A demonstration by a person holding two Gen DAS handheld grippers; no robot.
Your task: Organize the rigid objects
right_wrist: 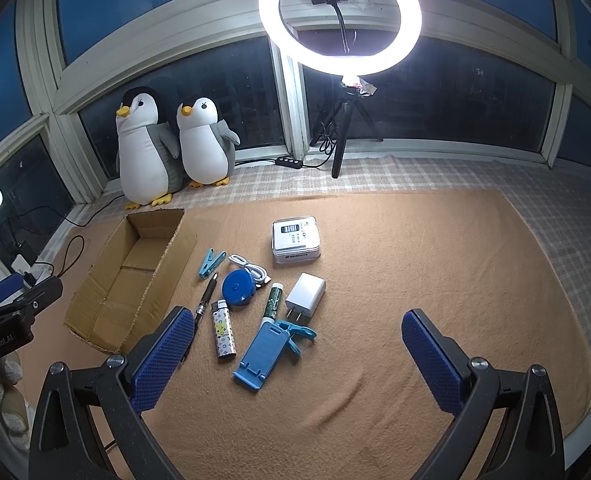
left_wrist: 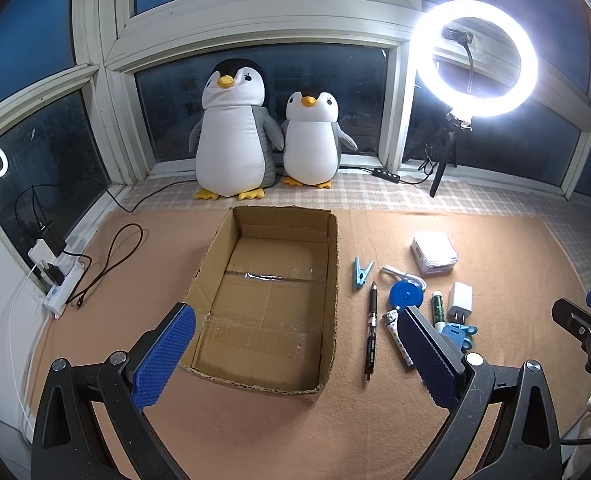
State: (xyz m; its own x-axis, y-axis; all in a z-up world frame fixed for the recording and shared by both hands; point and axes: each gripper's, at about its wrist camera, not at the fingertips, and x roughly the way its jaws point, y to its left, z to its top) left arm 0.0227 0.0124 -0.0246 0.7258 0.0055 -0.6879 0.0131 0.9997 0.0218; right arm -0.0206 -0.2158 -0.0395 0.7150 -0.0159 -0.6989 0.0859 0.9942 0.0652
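An open, empty cardboard box (left_wrist: 271, 292) (right_wrist: 131, 280) sits on the tan mat. Right of it lie a blue clothespin (left_wrist: 361, 272) (right_wrist: 210, 263), a black pen (left_wrist: 371, 332) (right_wrist: 205, 300), a blue tape measure (left_wrist: 405, 294) (right_wrist: 238, 289), a lighter (right_wrist: 224, 334), a green tube (right_wrist: 271, 302), a white charger (left_wrist: 460, 300) (right_wrist: 305, 294), a blue phone stand (right_wrist: 259, 354), a white cable (right_wrist: 251, 268) and a clear-cased box (left_wrist: 434, 252) (right_wrist: 296, 240). My left gripper (left_wrist: 295, 356) is open above the box's near edge. My right gripper (right_wrist: 299, 360) is open above the phone stand.
Two plush penguins (left_wrist: 231, 132) (right_wrist: 147, 148) stand by the window behind the box. A lit ring light (left_wrist: 475, 58) (right_wrist: 339, 12) on a tripod stands at the back. A power strip (left_wrist: 61, 280) with cables lies at the left wall.
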